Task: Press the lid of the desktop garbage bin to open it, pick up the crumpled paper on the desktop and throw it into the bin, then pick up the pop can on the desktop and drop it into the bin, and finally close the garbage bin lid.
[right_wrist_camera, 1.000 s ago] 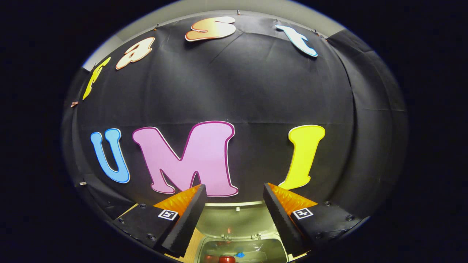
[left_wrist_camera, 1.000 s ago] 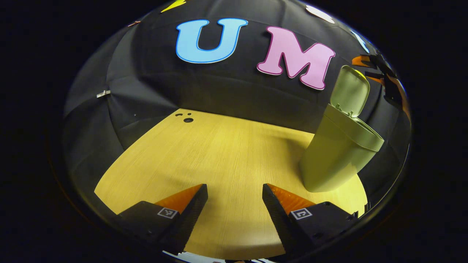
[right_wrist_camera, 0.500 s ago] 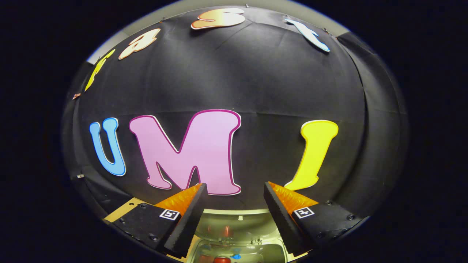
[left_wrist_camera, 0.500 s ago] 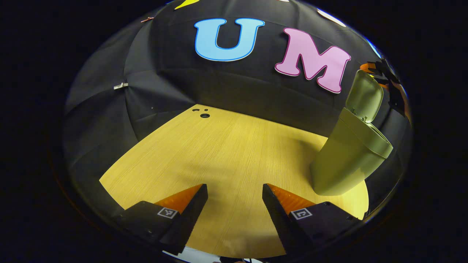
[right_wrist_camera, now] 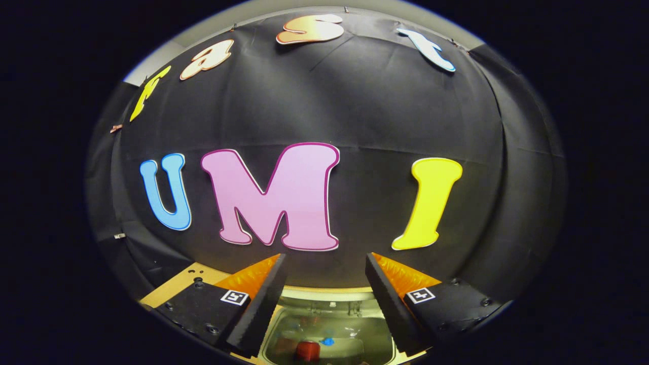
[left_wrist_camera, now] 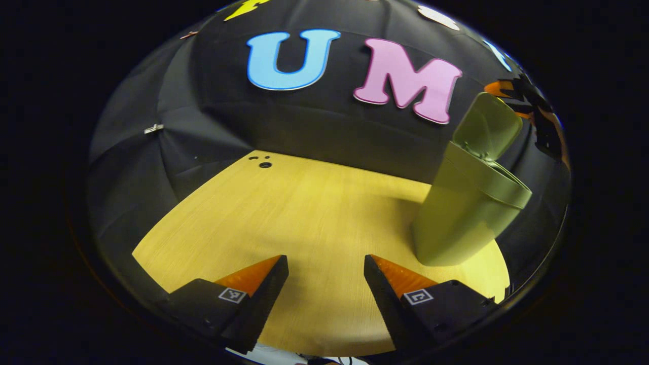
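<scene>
The green garbage bin [left_wrist_camera: 466, 213] stands at the right of the wooden desktop [left_wrist_camera: 284, 218] in the left gripper view, its lid [left_wrist_camera: 488, 126] raised and leaning back. My left gripper [left_wrist_camera: 326, 284] hangs open over bare wood, left of and nearer than the bin. Behind the lid I see my right gripper [left_wrist_camera: 527, 109], small and high up. In the right gripper view, my right gripper [right_wrist_camera: 324, 289] is open just above the bin's open mouth [right_wrist_camera: 324, 334], the lid's rim [right_wrist_camera: 329, 294] between its fingers. A red pop can [right_wrist_camera: 307, 350] lies inside with a blue scrap beside it.
The desktop has small round holes [left_wrist_camera: 263, 163] near its far left corner. A black cloth wall closes the back and sides. A corner of the desk [right_wrist_camera: 187, 279] shows at the lower left of the right gripper view.
The right gripper has tilted down a little, so more of the bin's inside and the red can shows. The left gripper's view swung right and then back. Both grippers stayed open.
</scene>
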